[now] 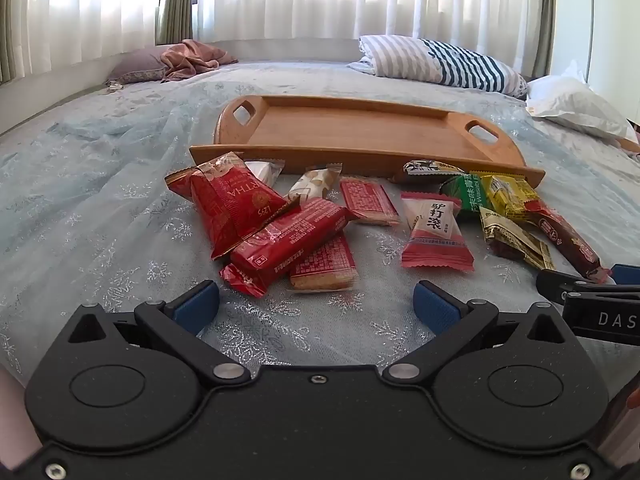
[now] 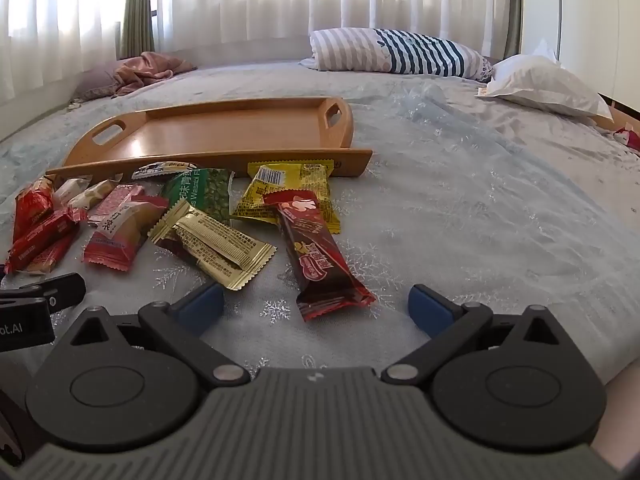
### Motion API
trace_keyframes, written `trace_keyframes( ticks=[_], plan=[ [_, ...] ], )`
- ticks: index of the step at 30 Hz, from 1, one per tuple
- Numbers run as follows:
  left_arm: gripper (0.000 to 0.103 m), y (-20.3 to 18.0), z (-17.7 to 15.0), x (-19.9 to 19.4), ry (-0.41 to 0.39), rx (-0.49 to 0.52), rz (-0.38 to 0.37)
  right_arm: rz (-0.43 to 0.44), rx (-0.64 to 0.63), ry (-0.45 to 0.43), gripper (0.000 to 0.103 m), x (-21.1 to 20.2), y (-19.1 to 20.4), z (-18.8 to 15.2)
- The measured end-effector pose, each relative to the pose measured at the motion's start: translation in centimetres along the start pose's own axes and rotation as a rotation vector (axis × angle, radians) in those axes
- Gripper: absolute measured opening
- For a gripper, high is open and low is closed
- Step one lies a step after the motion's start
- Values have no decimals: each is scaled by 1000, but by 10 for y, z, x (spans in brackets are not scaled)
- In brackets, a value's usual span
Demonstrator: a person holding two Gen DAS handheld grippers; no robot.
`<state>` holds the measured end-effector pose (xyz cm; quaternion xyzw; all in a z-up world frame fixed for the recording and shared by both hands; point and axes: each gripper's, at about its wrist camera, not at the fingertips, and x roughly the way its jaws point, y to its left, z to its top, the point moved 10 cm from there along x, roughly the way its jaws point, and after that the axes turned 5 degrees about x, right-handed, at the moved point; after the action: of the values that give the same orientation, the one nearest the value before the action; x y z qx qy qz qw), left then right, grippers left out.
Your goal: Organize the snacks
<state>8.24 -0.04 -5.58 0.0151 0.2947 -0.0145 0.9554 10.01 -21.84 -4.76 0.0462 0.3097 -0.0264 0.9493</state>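
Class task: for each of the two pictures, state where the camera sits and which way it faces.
Left wrist: on the left tongs, tilted down over the bed at red snacks and tray; right tongs at the edge.
Right wrist: on the right tongs, facing the brown bar; left tongs at the edge.
Shared: tray, snacks, striped pillow.

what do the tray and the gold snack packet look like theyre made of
Tray: looks like wood, maybe bamboo, with a smooth satin finish; warm tan colour with faint grain. Gold packet: likely metallised plastic film; it is glossy and creased, with crimped zigzag ends.
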Motion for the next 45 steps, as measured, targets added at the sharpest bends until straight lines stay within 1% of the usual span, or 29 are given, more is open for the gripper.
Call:
trace_keyframes(
  ticks=[4,5,10,14,15,16,45],
  plan=[
    [103,3,0,0,5,1,1,-6,-27,1,103,3,4,2],
    [103,-1,0,1,5,3,2,9,0,-19,103,0,-1,1],
    [103,-2,-1,3,1,11,6,-19,-12,-21,103,1,-2,0],
    [103,-2,-1,3,2,14,6,-23,-15,-15,103,2,-5,0],
    [103,-2,-1,3,2,14,6,-19,-18,-15,103,-1,2,0],
    [103,-2,-1,3,2,14,7,-4,-12,-19,103,1,0,0],
    [103,0,-1,3,6,16,9,-9,-20,-12,103,3,0,0]
  ],
)
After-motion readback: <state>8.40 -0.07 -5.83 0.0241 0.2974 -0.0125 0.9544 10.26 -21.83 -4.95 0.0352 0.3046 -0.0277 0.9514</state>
